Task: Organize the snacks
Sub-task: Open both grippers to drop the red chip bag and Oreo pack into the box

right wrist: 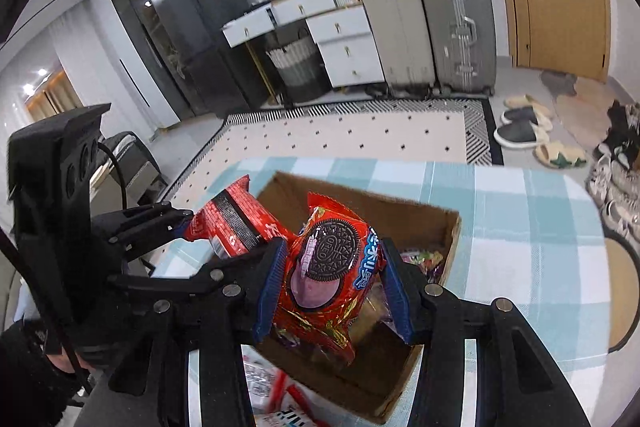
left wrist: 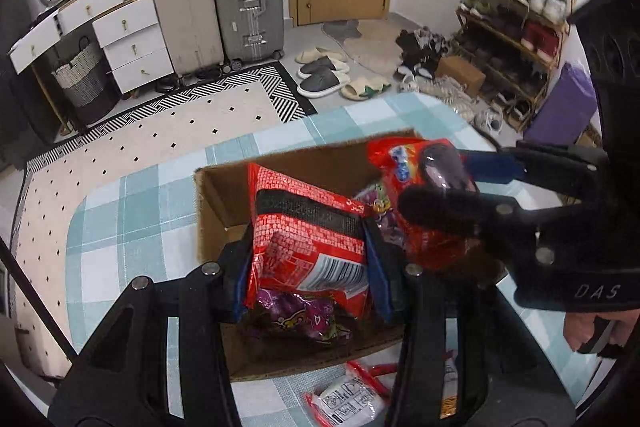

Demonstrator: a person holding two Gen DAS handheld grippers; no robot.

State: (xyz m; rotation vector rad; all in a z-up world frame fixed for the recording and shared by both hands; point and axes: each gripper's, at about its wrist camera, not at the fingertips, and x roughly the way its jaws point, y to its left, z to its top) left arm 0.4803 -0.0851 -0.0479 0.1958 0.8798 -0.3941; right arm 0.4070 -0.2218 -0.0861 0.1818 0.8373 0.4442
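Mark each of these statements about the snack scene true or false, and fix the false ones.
1. The left hand-held gripper grips a red packet with a black band. True.
2. The right hand-held gripper is empty. False: it is shut on a red Oreo packet.
3. Both packets are held over an open cardboard box. True.
4. The box is empty inside. False: purple-wrapped snacks lie in it.
5. The box stands on a blue and white checked tablecloth. True.
6. No snacks remain outside the box. False: a red and white packet lies on the cloth near it.
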